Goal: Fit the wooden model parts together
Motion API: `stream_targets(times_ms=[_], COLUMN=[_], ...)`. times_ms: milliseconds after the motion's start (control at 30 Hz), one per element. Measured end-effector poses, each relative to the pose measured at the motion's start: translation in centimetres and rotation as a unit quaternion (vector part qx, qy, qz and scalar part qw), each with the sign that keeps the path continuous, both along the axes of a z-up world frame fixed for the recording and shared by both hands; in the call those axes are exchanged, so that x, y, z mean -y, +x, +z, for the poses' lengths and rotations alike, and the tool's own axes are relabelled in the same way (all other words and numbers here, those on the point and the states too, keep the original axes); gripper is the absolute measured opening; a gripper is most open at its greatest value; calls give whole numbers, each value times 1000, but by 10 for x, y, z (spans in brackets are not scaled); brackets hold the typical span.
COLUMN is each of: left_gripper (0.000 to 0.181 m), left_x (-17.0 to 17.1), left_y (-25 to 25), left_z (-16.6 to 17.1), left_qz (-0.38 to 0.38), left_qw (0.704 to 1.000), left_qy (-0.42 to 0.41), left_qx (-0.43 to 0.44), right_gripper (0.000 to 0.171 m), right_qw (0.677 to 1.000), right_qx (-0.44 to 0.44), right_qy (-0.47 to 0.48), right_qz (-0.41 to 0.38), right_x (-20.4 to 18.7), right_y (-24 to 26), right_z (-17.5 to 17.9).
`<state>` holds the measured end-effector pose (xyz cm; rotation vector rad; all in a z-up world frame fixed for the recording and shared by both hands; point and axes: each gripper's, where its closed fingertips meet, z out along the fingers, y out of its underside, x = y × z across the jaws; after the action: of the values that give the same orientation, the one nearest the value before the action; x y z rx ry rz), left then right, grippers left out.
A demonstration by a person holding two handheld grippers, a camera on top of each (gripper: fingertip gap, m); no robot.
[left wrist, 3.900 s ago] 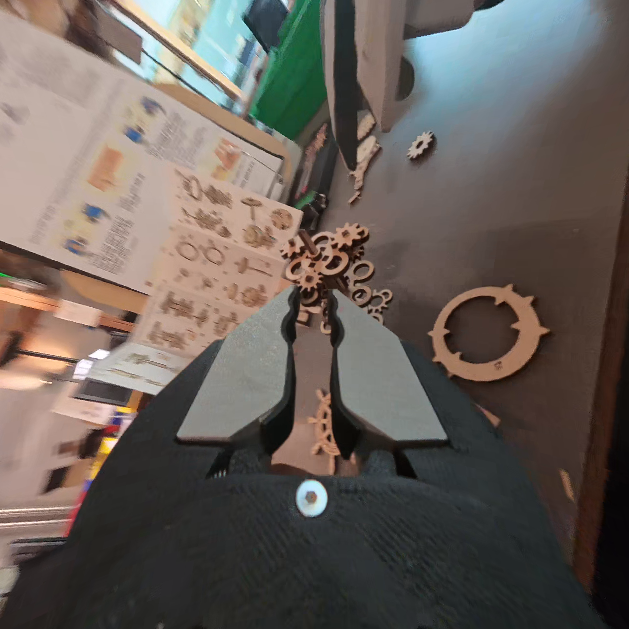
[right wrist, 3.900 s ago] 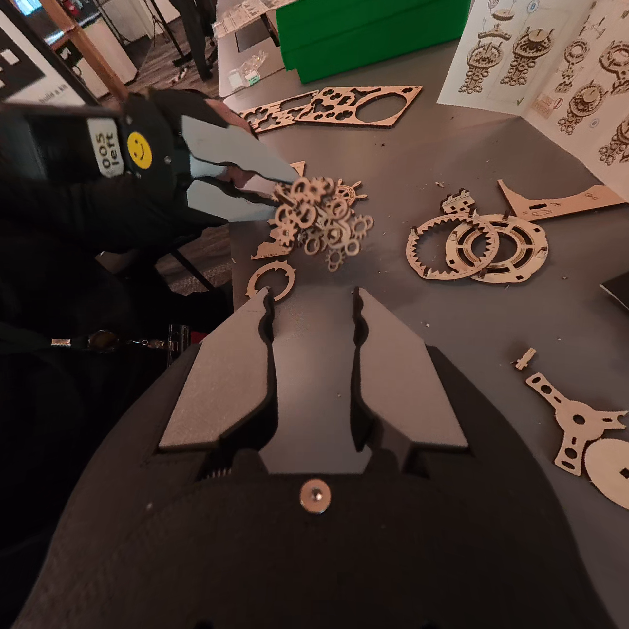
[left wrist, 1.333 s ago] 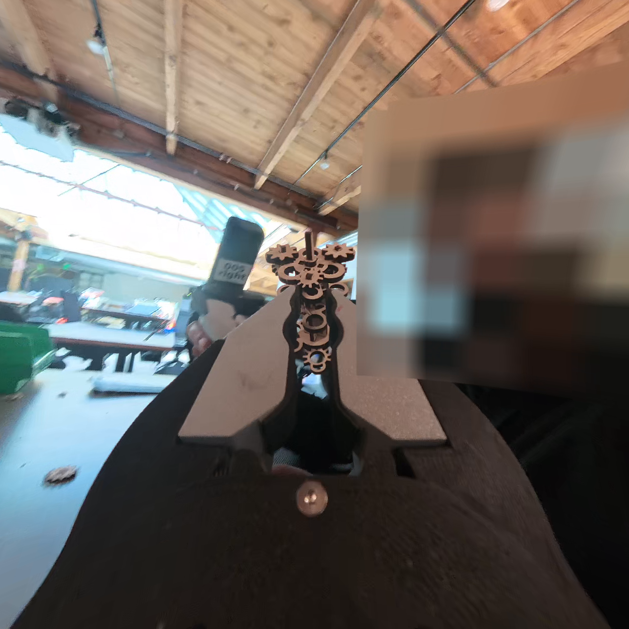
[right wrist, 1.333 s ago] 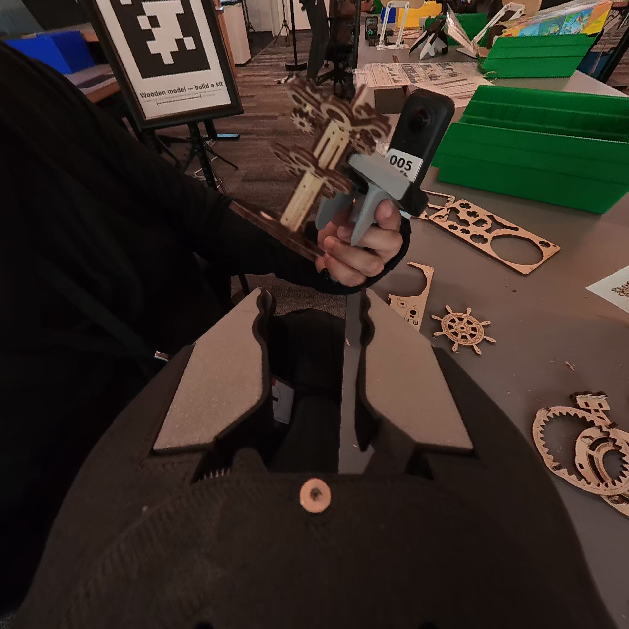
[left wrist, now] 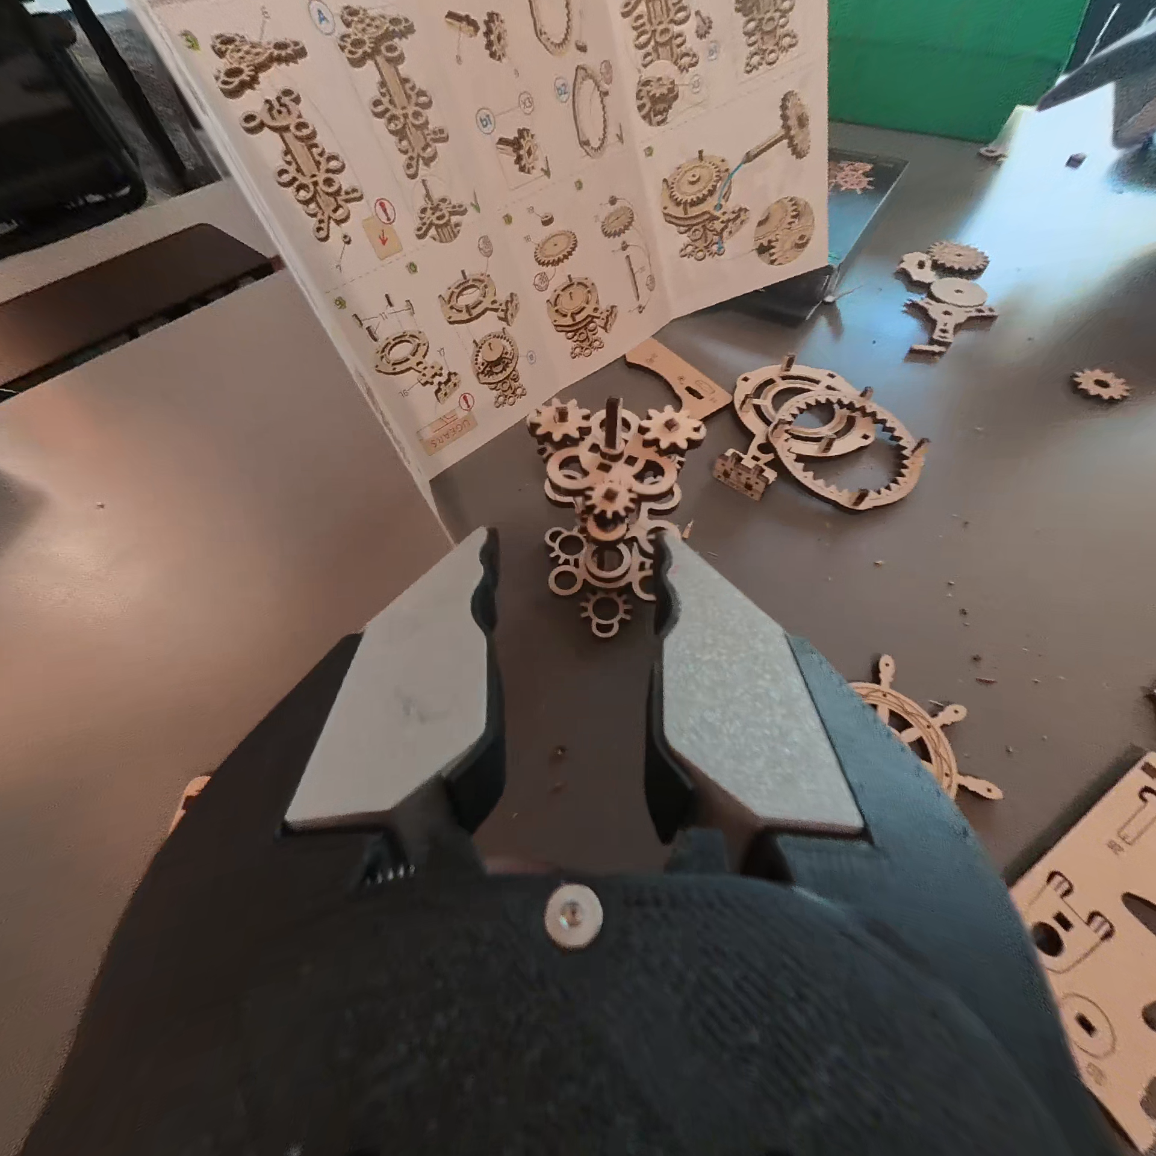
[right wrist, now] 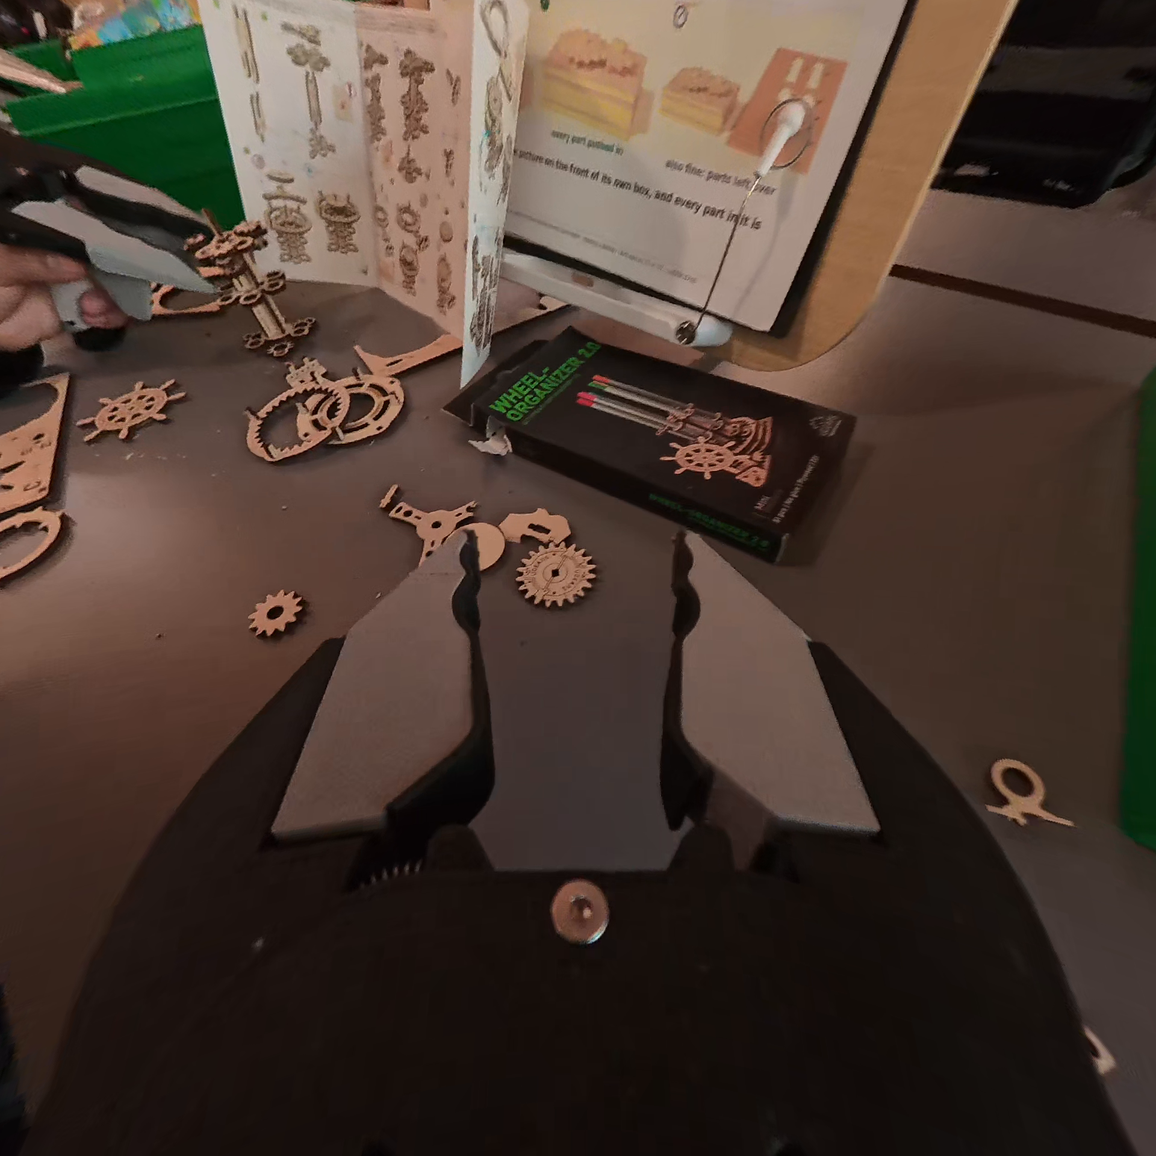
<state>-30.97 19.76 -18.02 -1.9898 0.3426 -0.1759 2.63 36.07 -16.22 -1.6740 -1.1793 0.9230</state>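
Ahead of my left gripper (left wrist: 578, 550), fingers released: gear stack (left wrist: 610, 494), upright, axis vertical, between the tips; right gripper (right wrist: 572, 544), released and empty, stands well apart.

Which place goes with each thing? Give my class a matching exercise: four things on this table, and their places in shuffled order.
Things: 1 gear assembly; 2 black box; 3 ship's wheel; 4 large round gear.
Places: a flat at the foot of the folded instruction sheet; b on the table ahead of the open right gripper; c upright just ahead of the open left gripper; d flat beside a punched-out wooden sheet.
Pairs: 1-c, 2-a, 3-d, 4-b.
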Motion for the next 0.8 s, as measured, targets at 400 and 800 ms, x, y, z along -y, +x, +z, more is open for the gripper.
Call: stream_targets(times_ms=[400,800], left_gripper=[48,42], left_x=[-4,6], left_y=[-7,-20], left_z=[18,36], left_qz=[-3,32], left_qw=[995,990], left_qy=[80,120], left_qx=[-53,-70], right_gripper=[69,56], right_qw=[996,961], right_qx=[-49,-46], right_qy=[-45,91], right_qz=[-54,-256], right_x=[-18,-60], right_y=[13,65], right_z=[2,33])
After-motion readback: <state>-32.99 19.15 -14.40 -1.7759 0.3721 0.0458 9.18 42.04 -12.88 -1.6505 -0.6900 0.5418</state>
